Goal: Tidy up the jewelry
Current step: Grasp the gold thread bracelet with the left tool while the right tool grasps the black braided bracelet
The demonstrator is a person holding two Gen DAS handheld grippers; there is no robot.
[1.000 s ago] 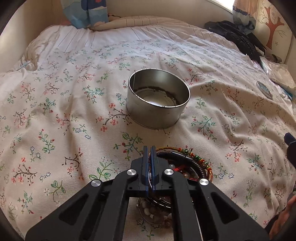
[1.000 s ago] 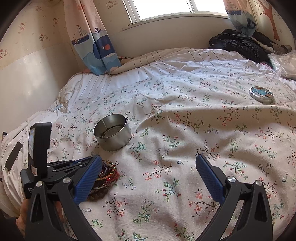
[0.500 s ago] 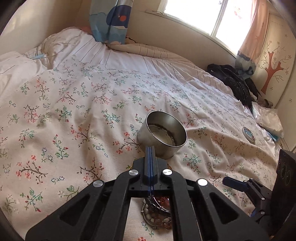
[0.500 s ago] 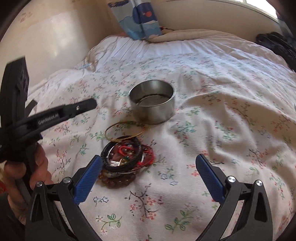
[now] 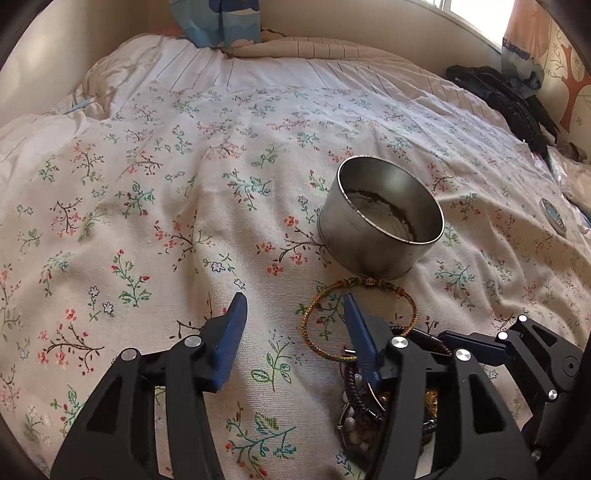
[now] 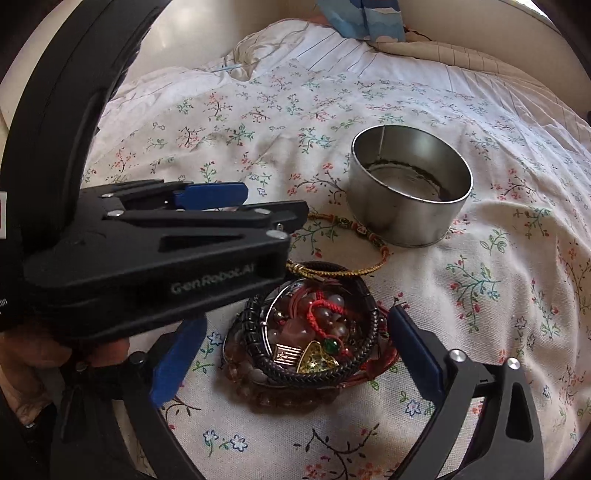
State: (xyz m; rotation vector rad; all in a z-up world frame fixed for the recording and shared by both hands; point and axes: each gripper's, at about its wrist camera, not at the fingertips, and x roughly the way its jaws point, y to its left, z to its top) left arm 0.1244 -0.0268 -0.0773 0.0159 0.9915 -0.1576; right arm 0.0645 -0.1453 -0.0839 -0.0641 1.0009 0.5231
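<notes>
A silver round tin [image 5: 380, 225] [image 6: 410, 184] stands open on the floral bedspread. A gold braided bracelet [image 5: 354, 317] [image 6: 343, 271] lies flat just in front of it. My left gripper [image 5: 293, 306] [image 6: 258, 206] is opening and holds nothing; its right fingertip is over the bracelet's loop. A pile of bracelets and beads [image 6: 306, 343] [image 5: 360, 410] lies nearer me. My right gripper [image 6: 295, 354] straddles that pile and is closing, with its pads just beside the pile's edges. The left gripper hides part of the pile.
The tin's lid [image 5: 553, 218] lies far right on the bedspread. Black clothing [image 5: 509, 99] is heaped at the back right. A blue curtain [image 5: 218, 18] hangs at the head of the bed. A hand [image 6: 22, 354] holds the left gripper.
My left gripper went from shut to open, and the gold bracelet now lies beside the tin. My right gripper swung down over the pile and its jaws narrowed.
</notes>
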